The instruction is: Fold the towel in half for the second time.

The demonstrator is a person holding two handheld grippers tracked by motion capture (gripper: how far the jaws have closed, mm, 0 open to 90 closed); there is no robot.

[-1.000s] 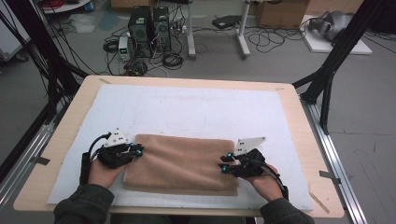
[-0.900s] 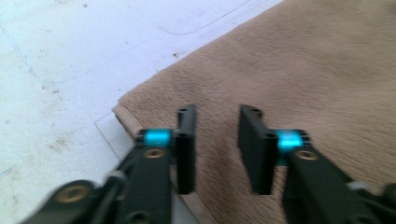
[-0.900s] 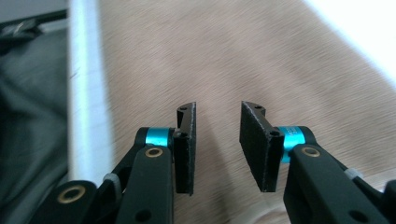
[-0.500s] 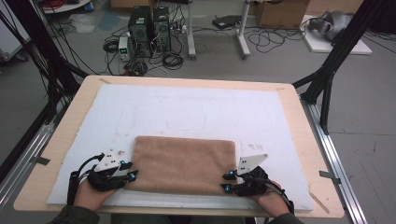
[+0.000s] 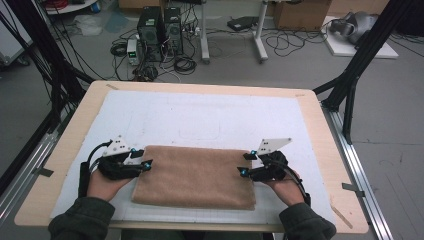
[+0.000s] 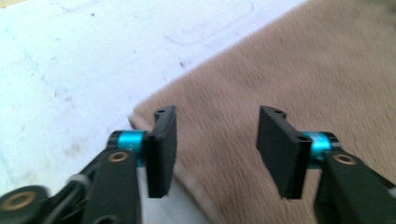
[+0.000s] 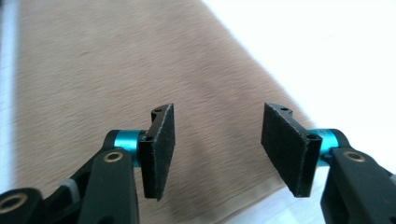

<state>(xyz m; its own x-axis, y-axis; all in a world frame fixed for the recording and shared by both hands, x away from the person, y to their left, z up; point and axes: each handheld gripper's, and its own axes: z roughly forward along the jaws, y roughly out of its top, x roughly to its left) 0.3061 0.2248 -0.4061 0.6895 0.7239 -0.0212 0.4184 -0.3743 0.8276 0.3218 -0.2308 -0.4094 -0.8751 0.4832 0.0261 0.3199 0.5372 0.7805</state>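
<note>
A brown towel (image 5: pixel 195 175), folded into a flat rectangle, lies on the white mat near the table's front edge. My left gripper (image 5: pixel 146 164) is at the towel's left end. Its jaws have just been opening and stand open. In the left gripper view (image 6: pixel 217 149) the towel's corner (image 6: pixel 289 70) lies under the gap, and the pads (image 6: pixel 161 149) press on nothing. My right gripper (image 5: pixel 243 169) is at the towel's right end, its jaws also just opened. In the right gripper view (image 7: pixel 217 149) the towel (image 7: pixel 116 60) lies flat below them, unpinched.
The white mat (image 5: pixel 210 115) covers most of the wooden table (image 5: pixel 65 150), with bare mat beyond the towel. Black frame poles (image 5: pixel 360 60) stand at the table's right and left sides. Computers and cables (image 5: pixel 160 30) sit on the floor behind.
Half a second ago both hands sat nearer the front edge; they have moved back up to the towel's ends. The towel lies in about the same place.
</note>
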